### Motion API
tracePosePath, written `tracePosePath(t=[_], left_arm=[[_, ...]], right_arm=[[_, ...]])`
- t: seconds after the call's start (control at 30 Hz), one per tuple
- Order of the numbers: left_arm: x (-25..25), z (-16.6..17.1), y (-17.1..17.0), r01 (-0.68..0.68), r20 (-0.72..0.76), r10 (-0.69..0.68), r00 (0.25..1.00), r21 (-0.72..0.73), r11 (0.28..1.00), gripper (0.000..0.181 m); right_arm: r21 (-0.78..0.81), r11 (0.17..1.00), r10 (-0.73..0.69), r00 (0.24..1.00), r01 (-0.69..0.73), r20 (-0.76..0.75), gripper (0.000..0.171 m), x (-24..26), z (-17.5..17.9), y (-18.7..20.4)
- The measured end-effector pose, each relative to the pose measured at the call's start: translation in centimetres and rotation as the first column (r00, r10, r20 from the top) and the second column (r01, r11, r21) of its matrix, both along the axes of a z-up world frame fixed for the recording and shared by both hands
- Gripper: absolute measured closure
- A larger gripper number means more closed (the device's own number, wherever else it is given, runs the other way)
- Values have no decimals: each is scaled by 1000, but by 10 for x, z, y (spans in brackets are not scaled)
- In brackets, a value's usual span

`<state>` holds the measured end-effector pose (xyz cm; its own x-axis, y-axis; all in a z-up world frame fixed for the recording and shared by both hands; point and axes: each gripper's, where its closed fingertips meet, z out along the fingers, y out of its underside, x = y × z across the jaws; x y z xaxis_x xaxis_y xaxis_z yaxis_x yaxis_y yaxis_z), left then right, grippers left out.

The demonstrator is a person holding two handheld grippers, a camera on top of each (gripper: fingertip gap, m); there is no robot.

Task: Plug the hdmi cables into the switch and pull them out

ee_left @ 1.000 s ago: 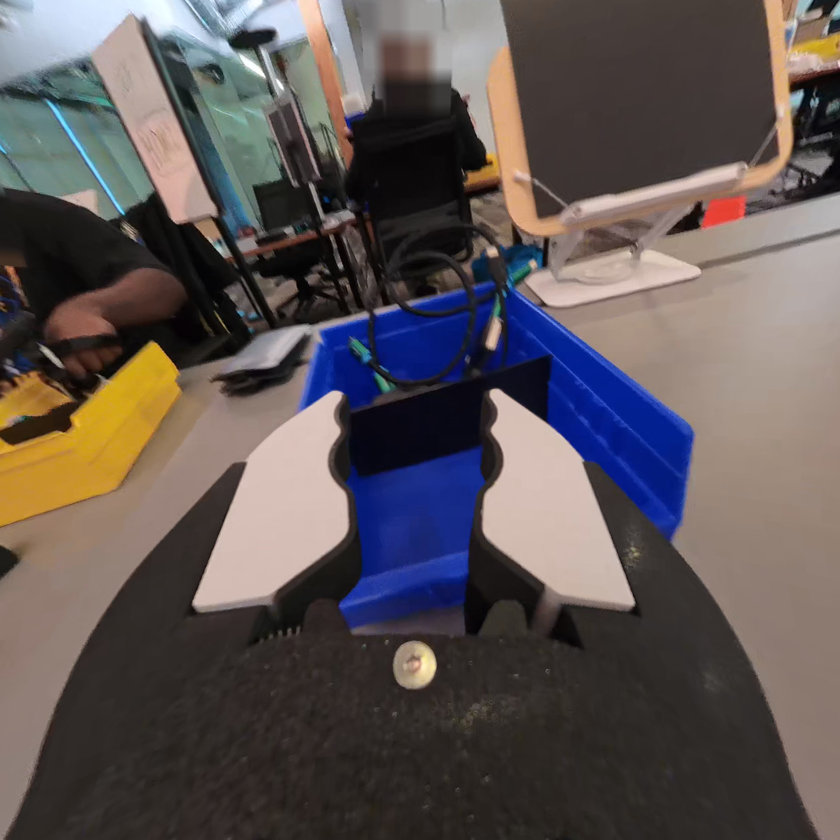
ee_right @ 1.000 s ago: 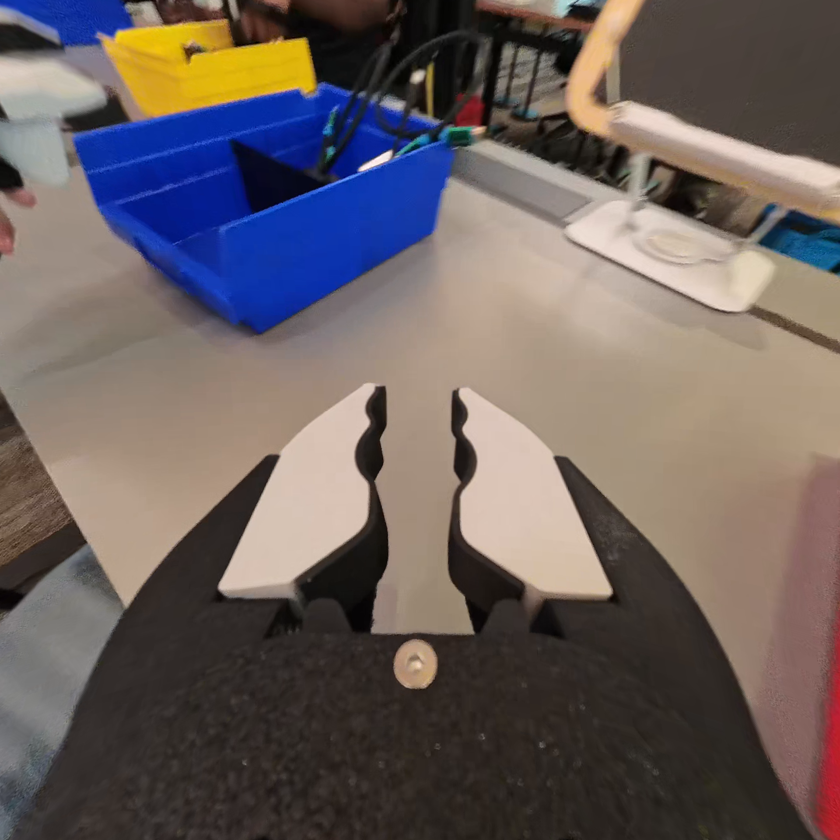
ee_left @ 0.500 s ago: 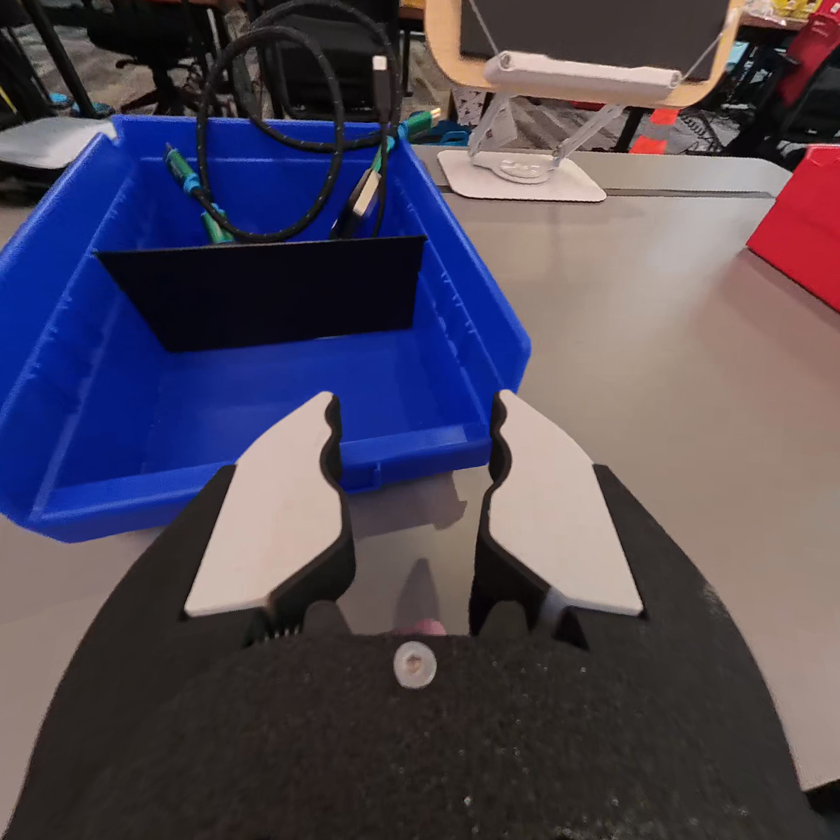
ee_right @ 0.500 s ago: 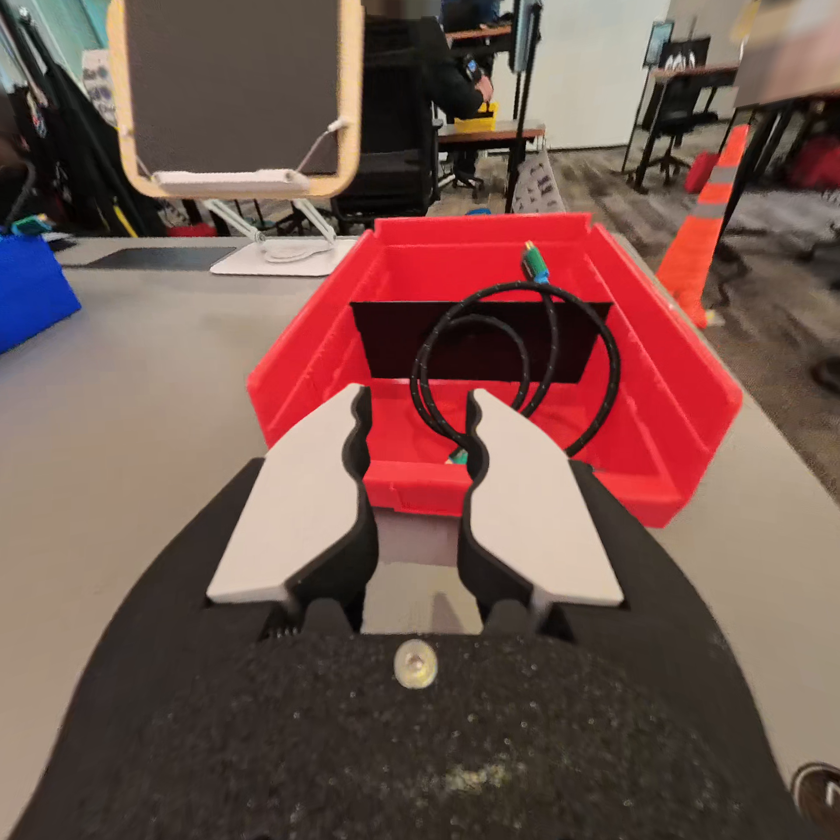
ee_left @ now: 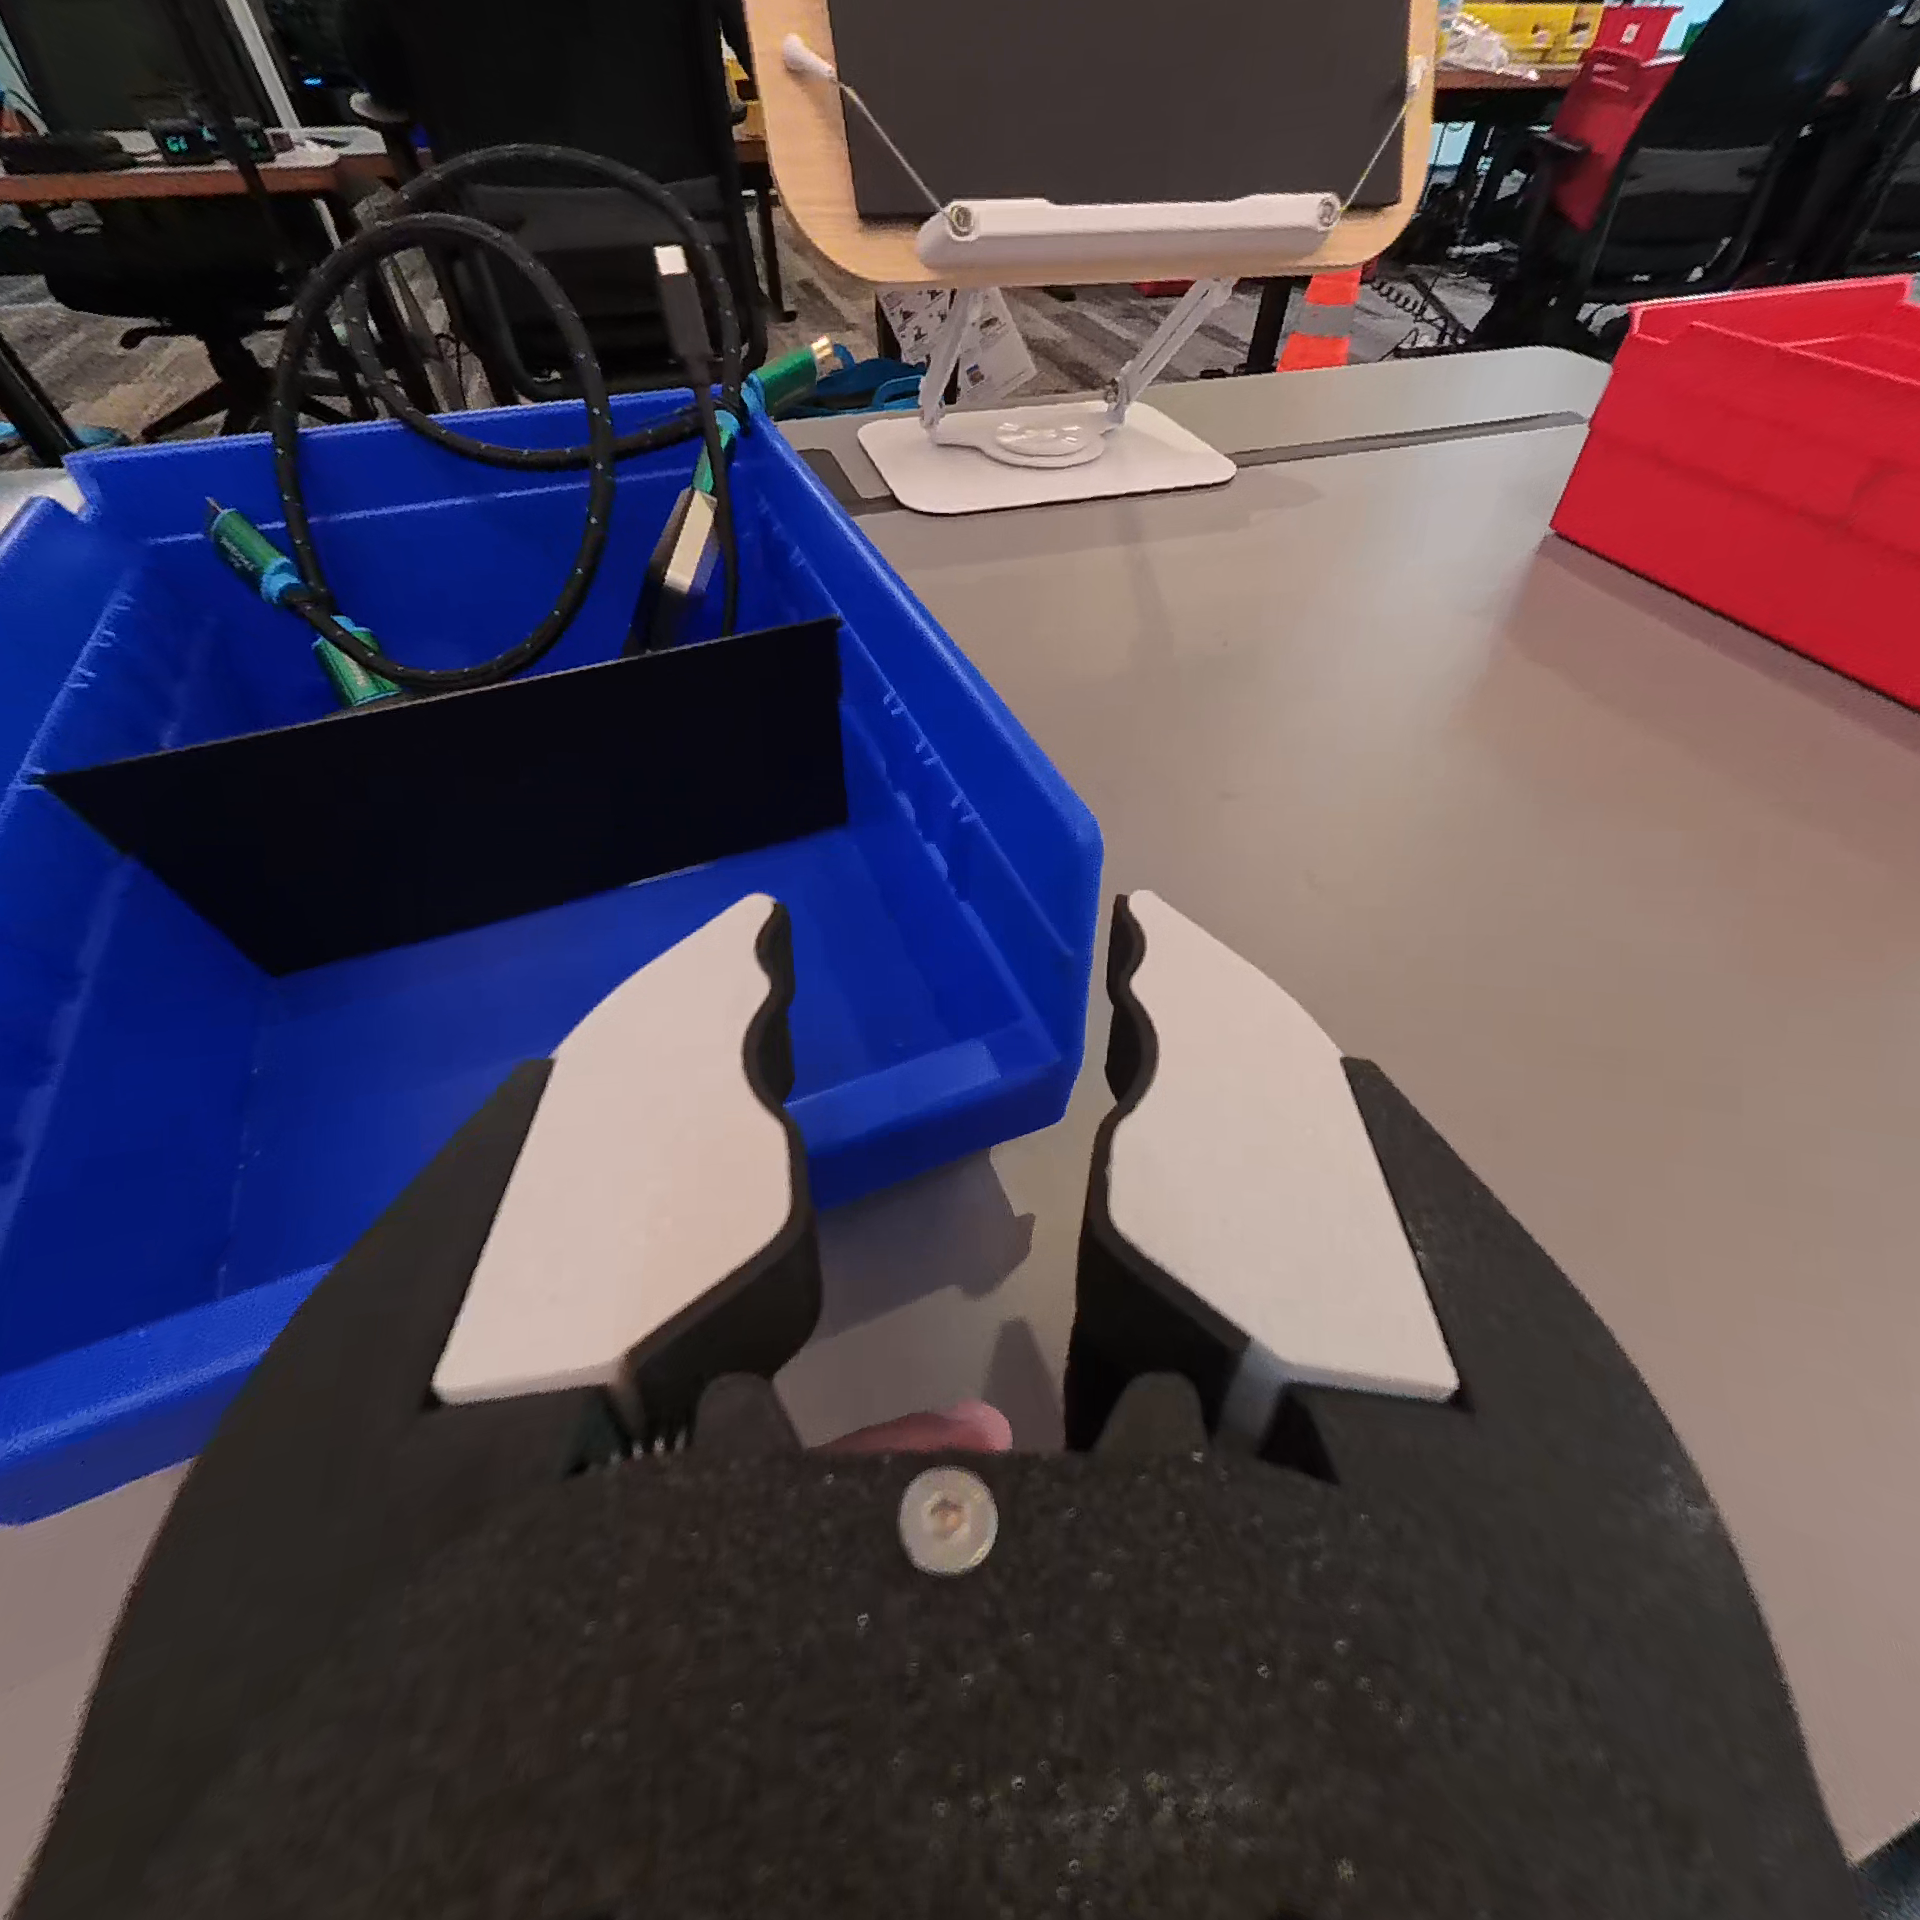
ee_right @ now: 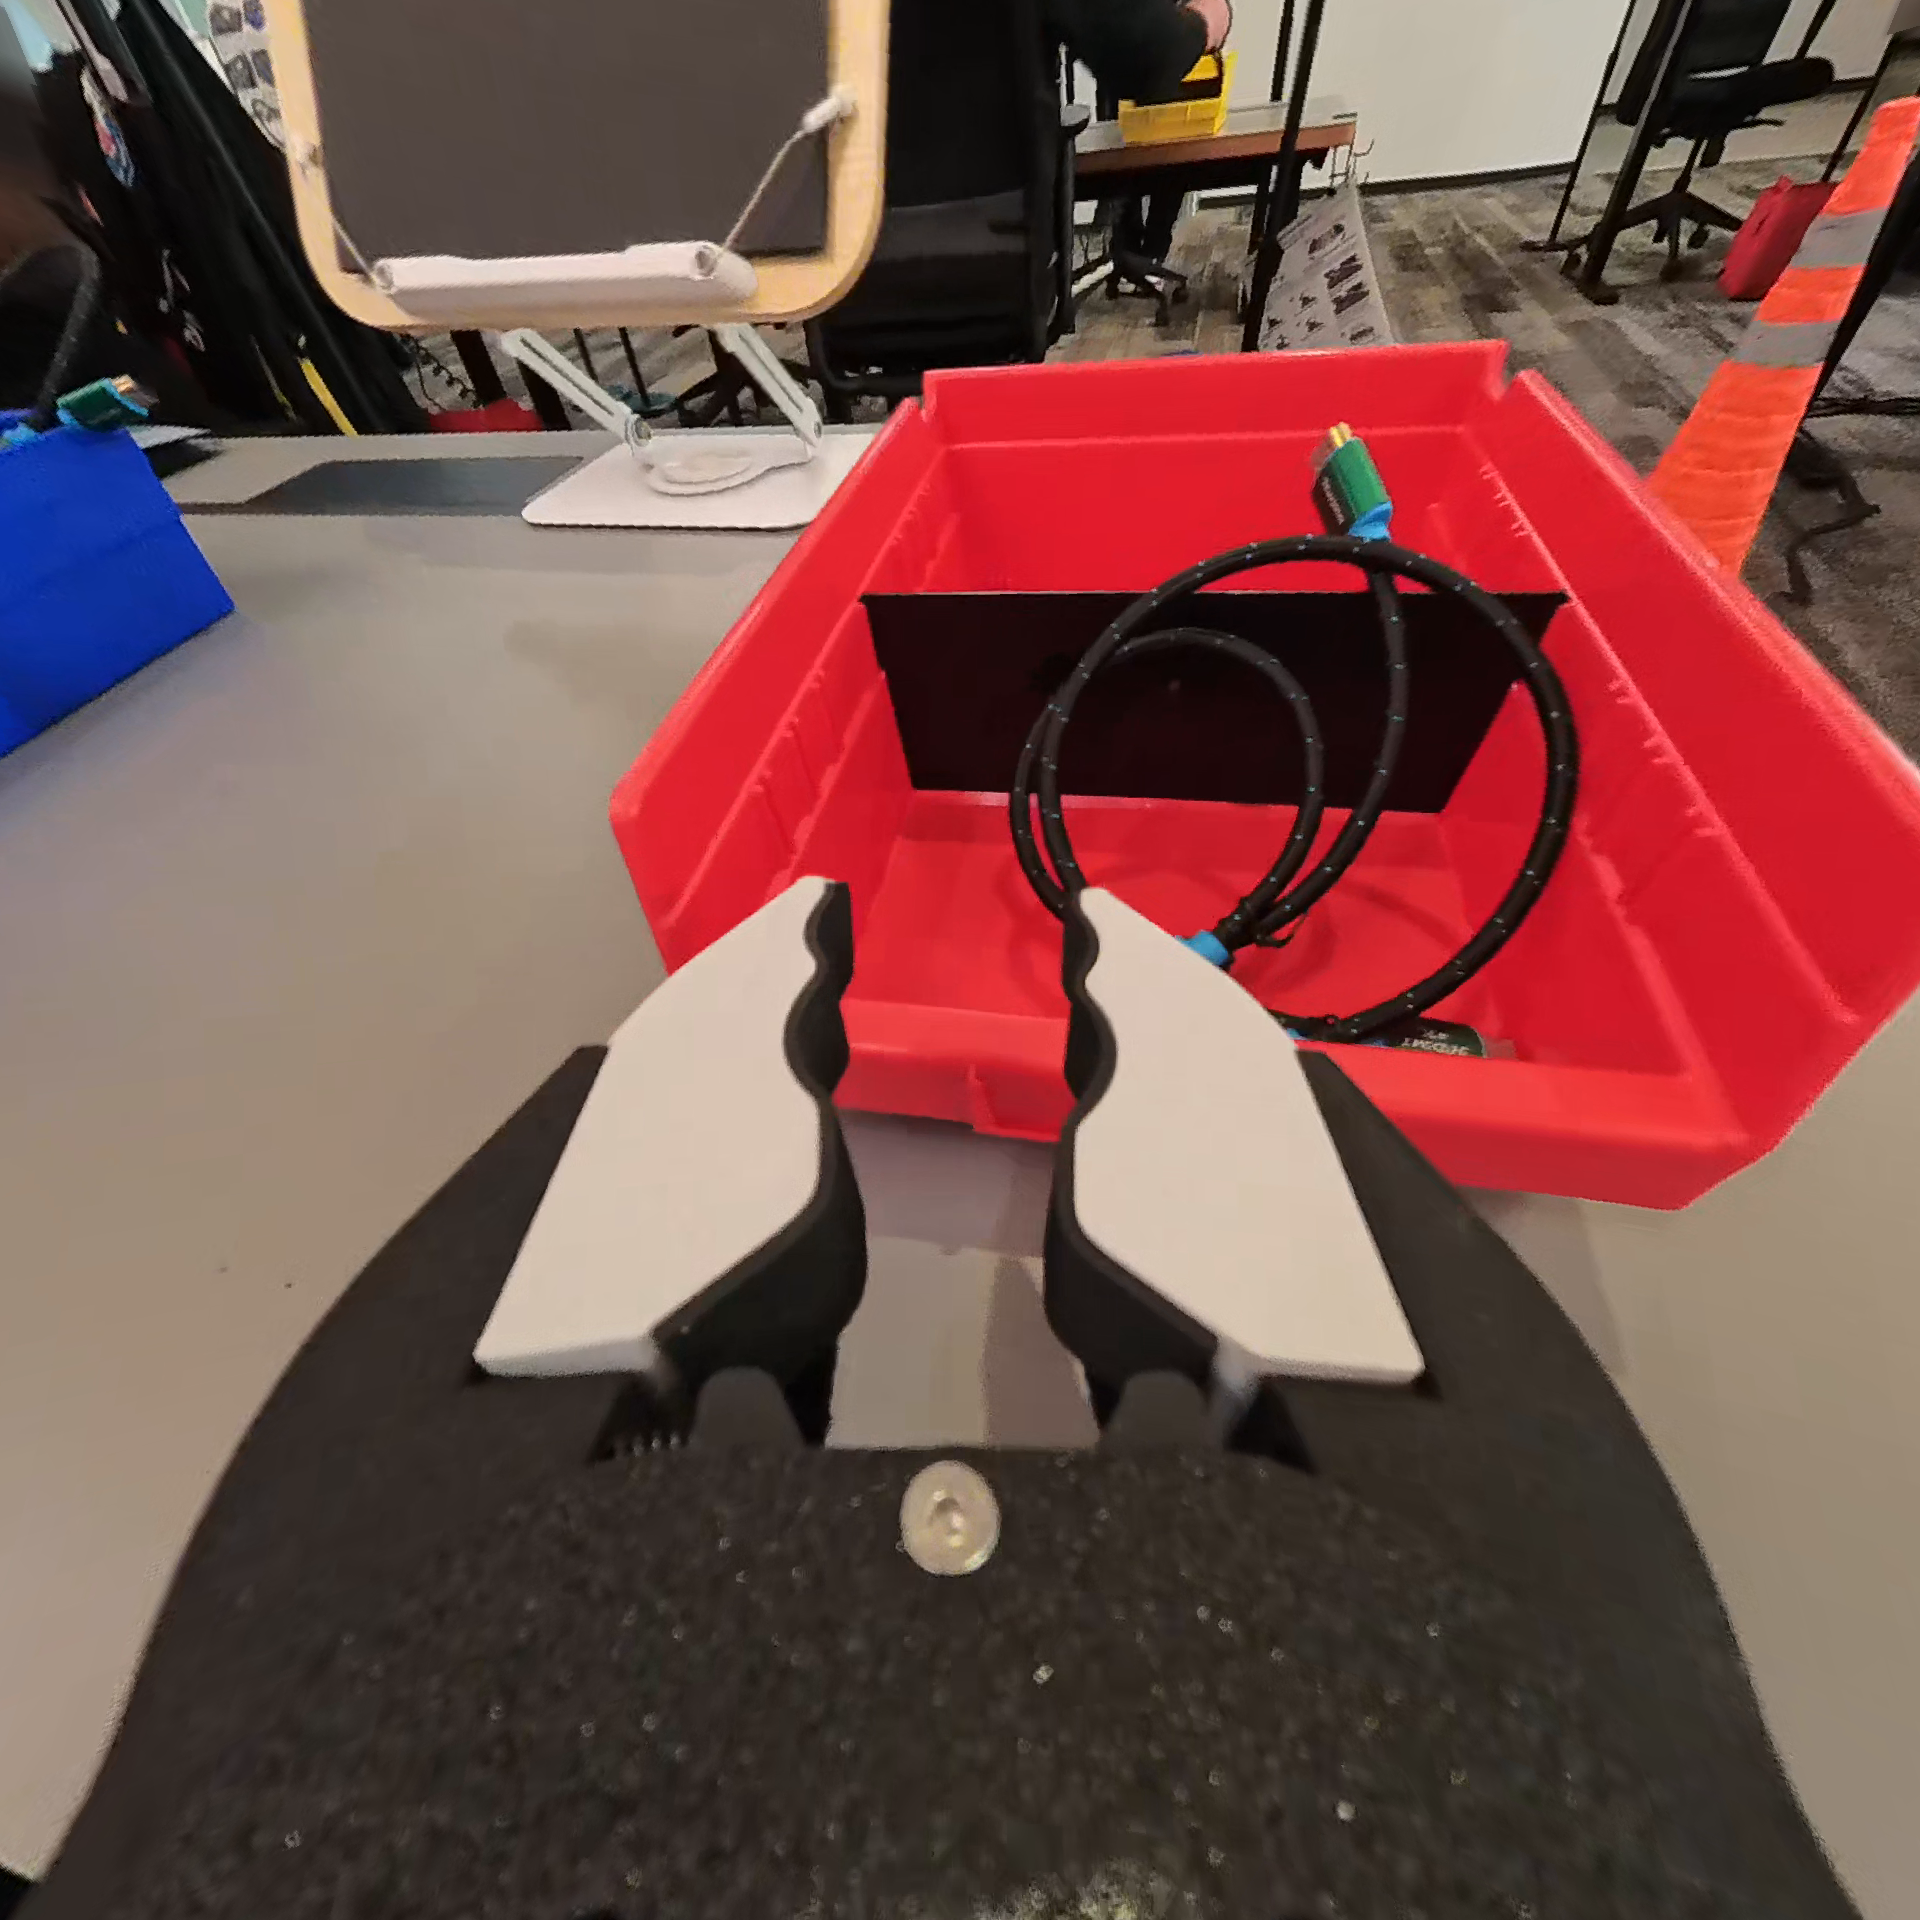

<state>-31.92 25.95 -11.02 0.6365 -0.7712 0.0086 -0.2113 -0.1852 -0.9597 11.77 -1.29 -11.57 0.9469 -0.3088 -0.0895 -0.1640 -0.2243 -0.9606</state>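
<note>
Left gripper (ee_left: 943,940): I hold its fingers spread and empty, over the near right corner of the blue bin (ee_left: 1039,821).
Right gripper (ee_right: 954,930): fingers parted, holding nothing — just before the red bin (ee_right: 727,790).
Blue bin: black cables (ee_left: 343,301) with green plugs and a flat grey switch (ee_left: 681,566) sit behind its dark divider (ee_left: 468,800).
Red bin: one coiled cable (ee_right: 1496,644) — its green plug (ee_right: 1351,483) is propped against the back wall.
Table (ee_left: 1455,831): grey, both bins on it.

My grey table (ee_left: 1455,831) carried a blue bin (ee_left: 987,831), a red bin (ee_right: 1351,1153) and a white stand base (ee_left: 1049,457).
</note>
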Motion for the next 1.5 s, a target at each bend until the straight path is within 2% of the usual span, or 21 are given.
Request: tracePosePath(t=[0.27,0.43,0.53,0.67,0.77,0.9,1.07,1.27,1.37,1.43,1.5], left_arm=[[-3,-3,7,3,11,-3,1000,-43,999,127],[1,6,15,22,-48,-25,999,-46,999,127],[3,19,37,30,-151,-36,988,-41,999,130],[3,24,85,87,-437,-97,894,-42,995,127],[6,25,122,127,-555,-152,818,-83,988,127],[23,22,159,155,-584,-204,786,-133,979,129],[40,-3,173,195,-625,-278,730,-199,960,128],[22,-9,190,138,-738,-187,648,-128,982,133],[9,-2,192,99,-701,-271,660,-276,956,121],[2,1,199,20,-684,-303,663,-389,921,110],[3,5,205,-38,-657,-320,683,-469,882,109]], right_arm=[[-50,998,45,991,-38,126,135,-13,0,8],[-62,997,64,988,-55,138,135,-15,-2,11],[-73,995,83,988,-75,126,135,-17,-6,14],[-58,993,104,992,-100,76,136,-19,-8,17],[-37,992,119,992,-118,34,137,-22,-8,17],[-42,992,117,993,-115,31,138,-20,-9,17],[-38,991,128,992,-128,6,139,-23,-10,17],[-62,989,137,990,-135,24,140,-26,-14,17],[-79,988,137,990,-133,38,140,-26,-16,17],[-71,988,140,990,-138,28,140,-26,-15,18],[-63,987,149,989,-148,4,140,-28,-16,19]])
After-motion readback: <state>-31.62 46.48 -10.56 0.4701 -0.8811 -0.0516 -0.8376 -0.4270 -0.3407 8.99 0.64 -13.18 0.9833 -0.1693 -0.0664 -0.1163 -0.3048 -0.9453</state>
